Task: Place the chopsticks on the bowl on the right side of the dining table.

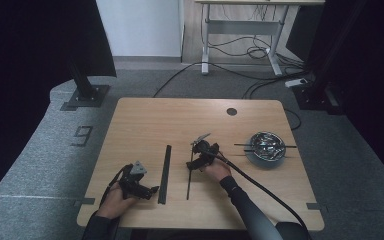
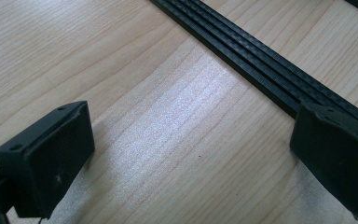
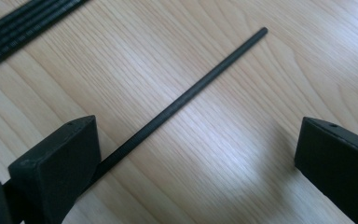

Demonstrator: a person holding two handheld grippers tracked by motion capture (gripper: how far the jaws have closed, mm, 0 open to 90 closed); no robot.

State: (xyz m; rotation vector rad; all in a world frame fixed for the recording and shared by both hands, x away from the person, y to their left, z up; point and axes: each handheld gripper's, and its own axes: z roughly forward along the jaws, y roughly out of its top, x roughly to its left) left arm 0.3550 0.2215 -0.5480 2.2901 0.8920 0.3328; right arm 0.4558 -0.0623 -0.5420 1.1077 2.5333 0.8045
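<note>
Right claw (image 3: pixel 191 163) gapes wide over thin rod (image 3: pixel 186 95), centre frame on bench (image 3: pixel 261 70); left claw (image 2: pixel 191 163) open beside slotted rail (image 2: pixel 261 65). Risk: rod rolls away, jaws off-centre.

In the right gripper view the near end of the thin black rod (image 3: pixel 186 95) disappears behind one black jaw, and the grooved black rail (image 3: pixel 23 28) is cut off by the top and left edges. In the left gripper view the rail (image 2: pixel 256 60) runs under the other jaw. The contents of the metal bowl (image 1: pixel 266 148) in the high view are too small to identify.
</note>
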